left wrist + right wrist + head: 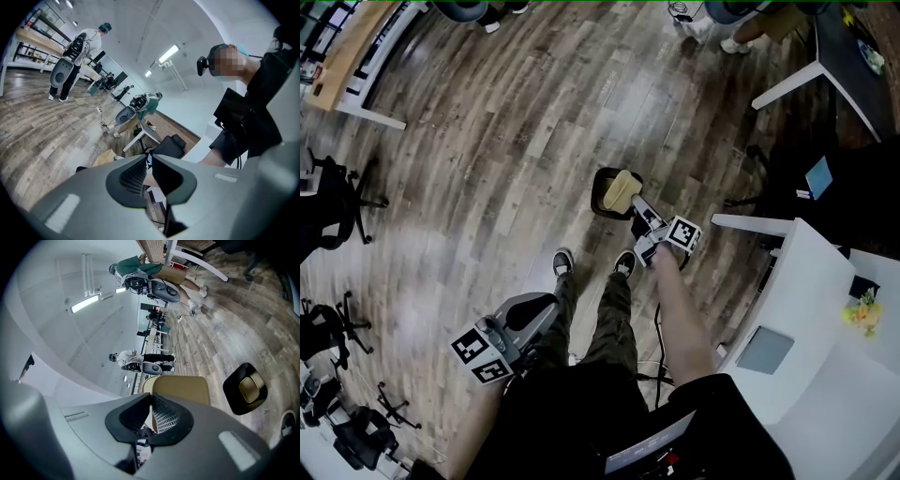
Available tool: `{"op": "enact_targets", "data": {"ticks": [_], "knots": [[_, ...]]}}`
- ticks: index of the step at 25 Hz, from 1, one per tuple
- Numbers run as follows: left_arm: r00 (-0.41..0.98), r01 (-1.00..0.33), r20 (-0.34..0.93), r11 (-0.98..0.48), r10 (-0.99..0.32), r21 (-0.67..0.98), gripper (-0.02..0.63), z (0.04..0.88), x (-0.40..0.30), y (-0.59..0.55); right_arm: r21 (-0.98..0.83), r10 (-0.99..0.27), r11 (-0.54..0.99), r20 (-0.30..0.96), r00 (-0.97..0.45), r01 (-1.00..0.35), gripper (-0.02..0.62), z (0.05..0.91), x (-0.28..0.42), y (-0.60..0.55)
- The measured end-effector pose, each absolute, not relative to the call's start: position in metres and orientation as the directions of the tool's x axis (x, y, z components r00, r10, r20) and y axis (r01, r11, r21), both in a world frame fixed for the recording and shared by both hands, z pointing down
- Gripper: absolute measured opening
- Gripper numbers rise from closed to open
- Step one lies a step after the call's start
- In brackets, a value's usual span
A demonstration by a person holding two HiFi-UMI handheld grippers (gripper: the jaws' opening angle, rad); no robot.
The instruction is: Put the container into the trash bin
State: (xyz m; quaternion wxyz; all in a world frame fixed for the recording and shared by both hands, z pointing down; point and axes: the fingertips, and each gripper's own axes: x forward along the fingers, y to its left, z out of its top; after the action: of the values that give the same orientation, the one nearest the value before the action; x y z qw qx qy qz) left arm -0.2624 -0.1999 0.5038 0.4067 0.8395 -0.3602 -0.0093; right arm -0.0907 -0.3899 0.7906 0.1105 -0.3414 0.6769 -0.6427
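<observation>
In the head view my right gripper (636,203) is shut on a tan container (623,189) and holds it over the black trash bin (607,199) on the wood floor, just ahead of the person's shoes. The right gripper view shows the tan container (181,389) clamped between the jaws of the right gripper (151,397). The black bin (244,389) lies lower right there, with another tan piece (251,386) inside it. My left gripper (551,305) hangs by the person's left leg. The left gripper view shows the left gripper (149,159) shut, with nothing between the jaws.
A white desk (811,309) carrying a grey tablet (765,350) stands close on the right. A white table leg (787,84) is at the far right. Black office chairs (337,197) line the left side. People (75,56) stand farther off in the room.
</observation>
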Motion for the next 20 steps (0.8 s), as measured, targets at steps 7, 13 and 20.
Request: {"op": "enact_targets", "data": {"ticks": [7,13,20], "knots": [[0.736,-0.601,0.290,-0.393,-0.612,0.696,0.014,0.511,-0.263,-0.201,-0.940,-0.604,-0.101,0.319,-0.730,-0.327,0.028,0.798,-0.087,-0.392],[0.740,-0.597,0.289,-0.395,-0.608,0.698,0.014,0.511,-0.265,-0.205,-0.940,-0.617,-0.013,0.275,-0.737,-0.340,0.028,0.791,-0.090,-0.403],[0.731,-0.602,0.283,-0.392,-0.621,0.696,0.014,0.507,-0.268,-0.211,-0.965,-0.631,-0.034,0.223,-0.743,-0.260,0.121,0.793,-0.099,-0.408]]}}
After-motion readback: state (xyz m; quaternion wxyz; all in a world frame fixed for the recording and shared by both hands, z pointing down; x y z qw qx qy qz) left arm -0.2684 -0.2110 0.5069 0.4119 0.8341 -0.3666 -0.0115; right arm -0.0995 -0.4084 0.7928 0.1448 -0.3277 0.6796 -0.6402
